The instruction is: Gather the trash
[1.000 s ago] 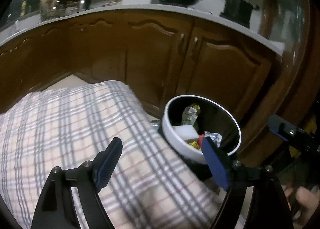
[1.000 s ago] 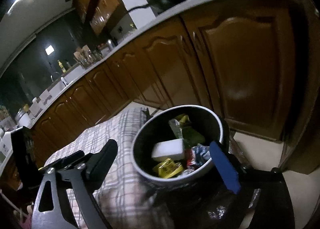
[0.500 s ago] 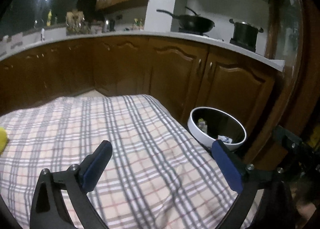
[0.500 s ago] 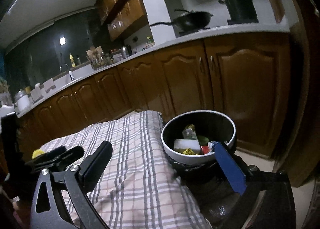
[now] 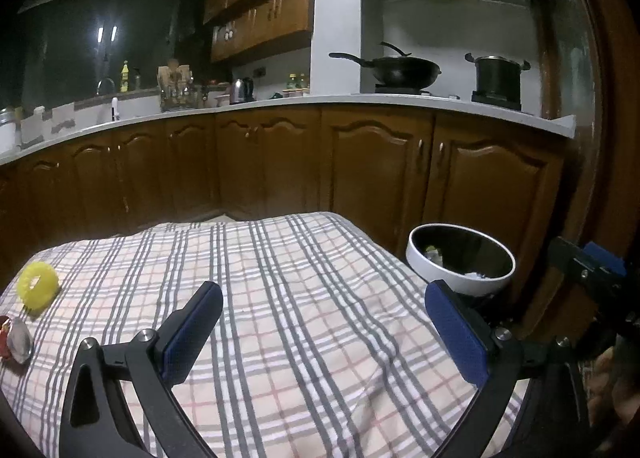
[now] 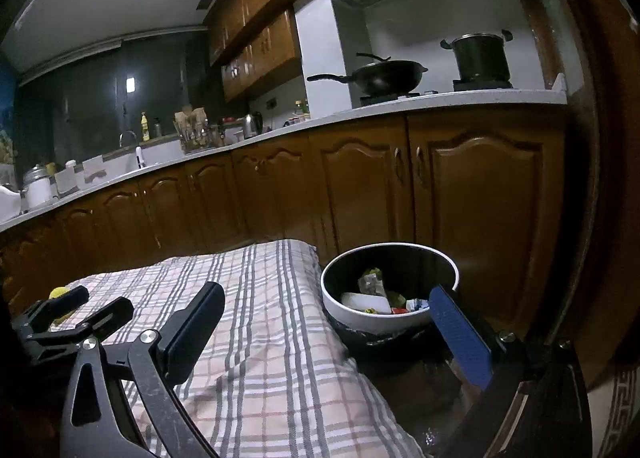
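Observation:
A round white-rimmed trash bin (image 5: 460,262) stands at the right end of the plaid-covered table (image 5: 304,298); it also shows in the right wrist view (image 6: 390,290) with several scraps inside. A yellow ring (image 5: 38,287) and a crumpled wrapper (image 5: 16,340) lie at the table's far left. My left gripper (image 5: 324,332) is open and empty above the cloth. My right gripper (image 6: 328,334) is open and empty beside the bin. The left gripper also shows in the right wrist view (image 6: 72,314), over the yellow ring (image 6: 59,293).
Brown kitchen cabinets (image 5: 360,162) run behind the table under a white counter. A black wok (image 5: 400,70) and a pot (image 5: 498,76) stand on the stove. A dark wooden frame (image 6: 592,178) rises at the right.
Both grippers have pulled back and up from the bin, which now sits smaller and farther. The left view now takes in the table's left end with the yellow ring and wrapper.

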Motion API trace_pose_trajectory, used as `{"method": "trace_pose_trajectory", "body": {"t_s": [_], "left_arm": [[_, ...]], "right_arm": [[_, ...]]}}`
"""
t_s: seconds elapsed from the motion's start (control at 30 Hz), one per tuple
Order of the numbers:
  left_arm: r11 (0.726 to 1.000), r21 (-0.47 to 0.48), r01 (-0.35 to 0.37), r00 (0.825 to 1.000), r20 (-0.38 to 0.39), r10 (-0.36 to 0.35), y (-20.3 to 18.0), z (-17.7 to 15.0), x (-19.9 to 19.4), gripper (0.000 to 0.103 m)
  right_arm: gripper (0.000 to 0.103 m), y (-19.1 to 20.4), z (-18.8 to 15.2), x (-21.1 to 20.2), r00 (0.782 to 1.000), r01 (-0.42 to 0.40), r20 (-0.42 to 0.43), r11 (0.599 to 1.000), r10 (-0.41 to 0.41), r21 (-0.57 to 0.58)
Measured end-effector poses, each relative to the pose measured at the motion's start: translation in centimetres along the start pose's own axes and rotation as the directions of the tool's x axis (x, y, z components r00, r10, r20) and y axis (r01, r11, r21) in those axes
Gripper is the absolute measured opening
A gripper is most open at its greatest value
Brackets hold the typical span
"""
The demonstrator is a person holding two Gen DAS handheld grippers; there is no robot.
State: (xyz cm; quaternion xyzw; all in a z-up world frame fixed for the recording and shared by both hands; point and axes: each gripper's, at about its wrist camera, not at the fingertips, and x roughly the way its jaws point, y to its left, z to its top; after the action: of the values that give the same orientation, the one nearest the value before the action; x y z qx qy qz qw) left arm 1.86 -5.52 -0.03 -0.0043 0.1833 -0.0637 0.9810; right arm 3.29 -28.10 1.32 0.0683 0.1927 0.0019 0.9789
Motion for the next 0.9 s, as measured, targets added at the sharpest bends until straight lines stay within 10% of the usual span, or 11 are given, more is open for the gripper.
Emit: {"method": "trace_pose_trajectory", "body": {"t_s": [0.9], "left_arm": [[1.0,0.025,-0.01,0.999,0.033,0.009,1.2,-0.6,0.3,0.102]], "right_arm": [[0.103,0.4,-0.9,0.1,1.0,0.024,0.009,0.999,-0.024,-0.035]]}}
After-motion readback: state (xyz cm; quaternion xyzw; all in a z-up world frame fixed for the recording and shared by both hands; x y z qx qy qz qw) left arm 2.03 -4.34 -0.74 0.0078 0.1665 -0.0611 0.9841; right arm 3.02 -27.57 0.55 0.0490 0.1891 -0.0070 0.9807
